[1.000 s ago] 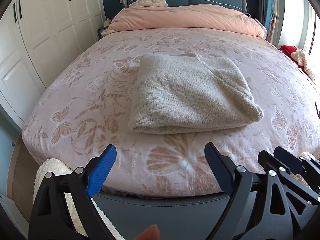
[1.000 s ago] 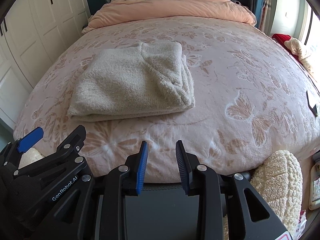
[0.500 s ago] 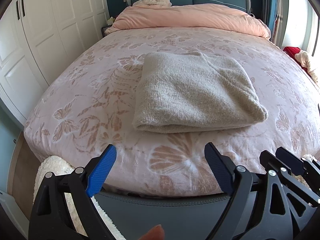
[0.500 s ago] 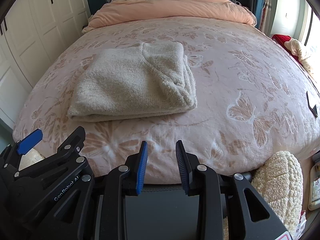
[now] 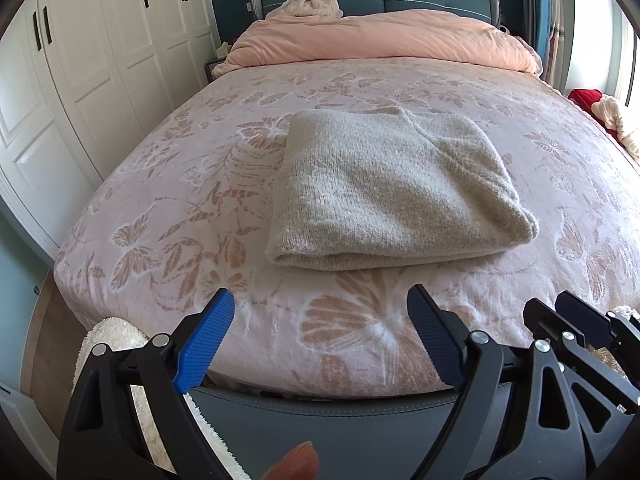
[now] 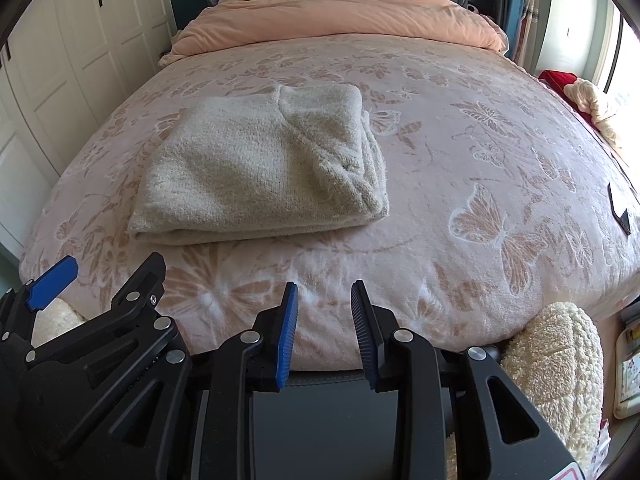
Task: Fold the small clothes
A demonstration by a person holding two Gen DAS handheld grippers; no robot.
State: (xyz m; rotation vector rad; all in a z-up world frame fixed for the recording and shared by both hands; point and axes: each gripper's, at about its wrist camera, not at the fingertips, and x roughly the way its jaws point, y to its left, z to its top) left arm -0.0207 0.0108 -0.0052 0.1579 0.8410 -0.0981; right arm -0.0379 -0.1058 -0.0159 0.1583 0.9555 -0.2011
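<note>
The beige knit sweater [image 5: 394, 194] lies folded flat on the pink butterfly bedspread [image 5: 168, 216], long axis across the bed, rounded fold facing the foot. Both claws hang apart from it: left gripper [image 5: 320, 344] spread wide, right gripper [image 6: 324, 330] parted narrowly, both empty.

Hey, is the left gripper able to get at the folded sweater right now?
Probably yes. The left gripper is open, empty and faces the beige sweater, with only bare bedspread between them.
</note>
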